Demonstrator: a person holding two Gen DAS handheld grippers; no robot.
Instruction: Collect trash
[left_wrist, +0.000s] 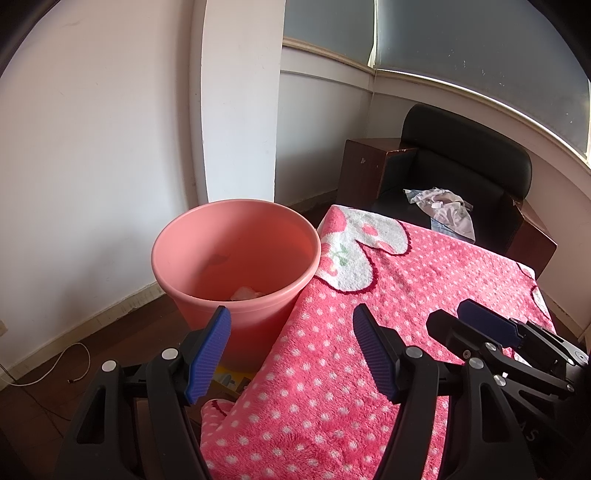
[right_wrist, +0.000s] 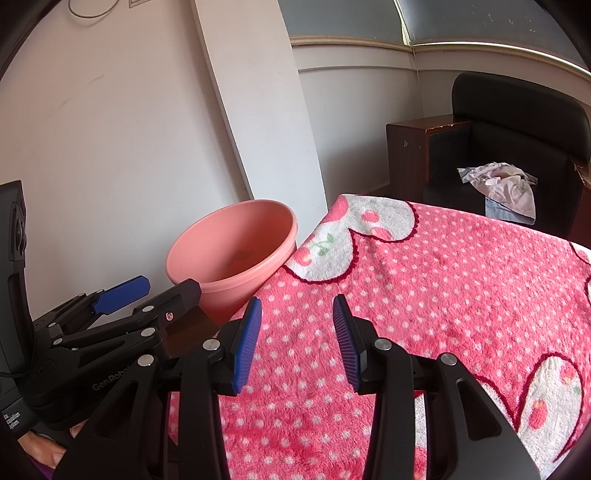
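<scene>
A pink plastic bin (left_wrist: 236, 254) stands on the floor against the left edge of a table draped in a pink polka-dot blanket (left_wrist: 388, 332). White crumpled trash (left_wrist: 246, 293) lies at the bin's bottom. My left gripper (left_wrist: 291, 317) hovers open and empty over the table's left edge, just short of the bin. My right gripper (right_wrist: 297, 308) is open and empty above the blanket; the bin (right_wrist: 236, 251) lies to its front left. The right gripper (left_wrist: 476, 317) also shows at the right of the left wrist view, and the left gripper (right_wrist: 144, 290) at the left of the right wrist view.
A black armchair (left_wrist: 465, 158) with crumpled cloth (left_wrist: 447, 210) on its seat stands behind the table, beside a dark wooden cabinet (left_wrist: 365, 166). A white cable (left_wrist: 55, 365) trails on the dark floor by the wall. A white pillar (left_wrist: 240, 99) rises behind the bin.
</scene>
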